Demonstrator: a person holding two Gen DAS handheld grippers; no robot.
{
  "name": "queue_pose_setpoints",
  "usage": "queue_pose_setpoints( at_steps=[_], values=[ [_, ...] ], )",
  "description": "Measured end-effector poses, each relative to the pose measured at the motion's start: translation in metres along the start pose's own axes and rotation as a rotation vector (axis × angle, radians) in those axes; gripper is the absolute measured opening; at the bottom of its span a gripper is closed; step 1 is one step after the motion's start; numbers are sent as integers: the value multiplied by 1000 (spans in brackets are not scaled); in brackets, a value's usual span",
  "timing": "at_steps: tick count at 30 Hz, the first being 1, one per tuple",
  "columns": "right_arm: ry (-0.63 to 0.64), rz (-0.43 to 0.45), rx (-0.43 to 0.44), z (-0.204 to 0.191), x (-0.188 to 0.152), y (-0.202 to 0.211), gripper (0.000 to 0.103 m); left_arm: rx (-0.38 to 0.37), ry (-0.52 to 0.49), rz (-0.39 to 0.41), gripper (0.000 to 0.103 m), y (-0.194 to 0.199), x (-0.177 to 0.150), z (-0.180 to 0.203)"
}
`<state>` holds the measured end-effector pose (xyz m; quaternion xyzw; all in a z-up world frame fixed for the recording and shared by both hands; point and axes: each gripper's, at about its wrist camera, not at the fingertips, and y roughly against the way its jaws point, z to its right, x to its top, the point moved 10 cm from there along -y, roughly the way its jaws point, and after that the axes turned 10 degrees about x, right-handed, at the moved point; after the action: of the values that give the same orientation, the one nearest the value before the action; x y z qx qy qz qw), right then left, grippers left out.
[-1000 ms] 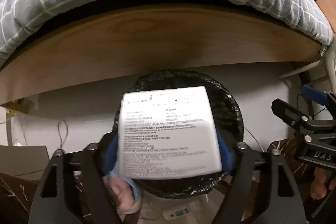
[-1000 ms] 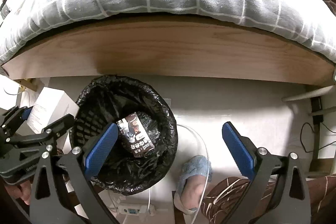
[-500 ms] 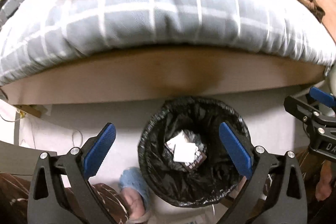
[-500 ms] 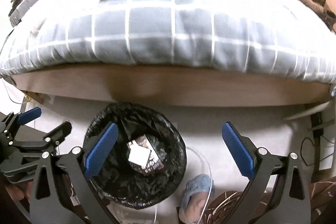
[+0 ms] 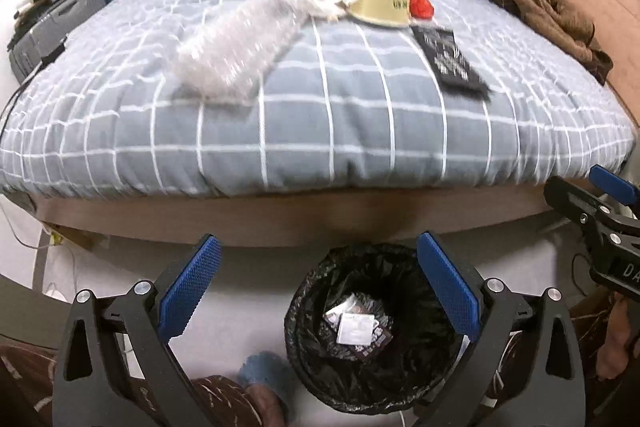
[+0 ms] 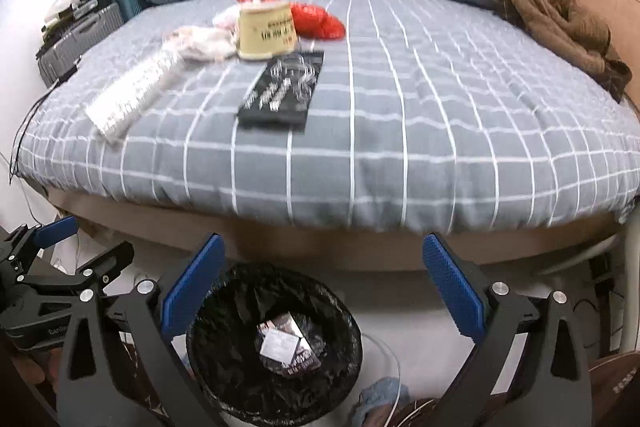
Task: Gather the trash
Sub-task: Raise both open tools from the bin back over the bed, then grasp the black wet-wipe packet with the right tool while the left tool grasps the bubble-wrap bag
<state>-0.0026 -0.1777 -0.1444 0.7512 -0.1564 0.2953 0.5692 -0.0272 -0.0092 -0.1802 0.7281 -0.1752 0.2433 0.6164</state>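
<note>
Bin (image 5: 304, 327) holds white box (image 5: 355, 327), perhaps wrappers too; both grippers (image 5: 318, 291) (image 6: 322, 291) wide, empty.

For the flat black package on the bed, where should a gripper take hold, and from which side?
Take the black package by its near short edge, coming in low from the foot of the bed. It lies flat on the checked cover, so only its thin edges offer the pads a bite, and that end is nearest and clear. Its far end sits close to the cream cup. The right gripper stands open and empty.
</note>
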Motion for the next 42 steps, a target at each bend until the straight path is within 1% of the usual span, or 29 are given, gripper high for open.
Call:
queue_pose_setpoints(
  at_steps=[9,12,19,25,33,38,42],
  values=[
    [7,62,5,-7,34,9,95,13,40,48,97,11,39,-17],
    [9,72,15,-10,45,8,95,22,50,65,97,11,54,-25],
    [14,81,36,-18,69,-2,95,33,71,75,97,0,84,-41],
    [5,60,52,-24,86,-27,95,31,63,71,97,-17,107,-45],
    [-8,14,52,-26,98,-66,95,31,58,64,97,-40,132,-50],
    [-23,-20,52,-25,106,-92,93,22,57,46,97,-57,142,-50],
    [-45,-57,55,-23,109,-113,88,9,52,29,96,-70,149,-46]
  ],
)
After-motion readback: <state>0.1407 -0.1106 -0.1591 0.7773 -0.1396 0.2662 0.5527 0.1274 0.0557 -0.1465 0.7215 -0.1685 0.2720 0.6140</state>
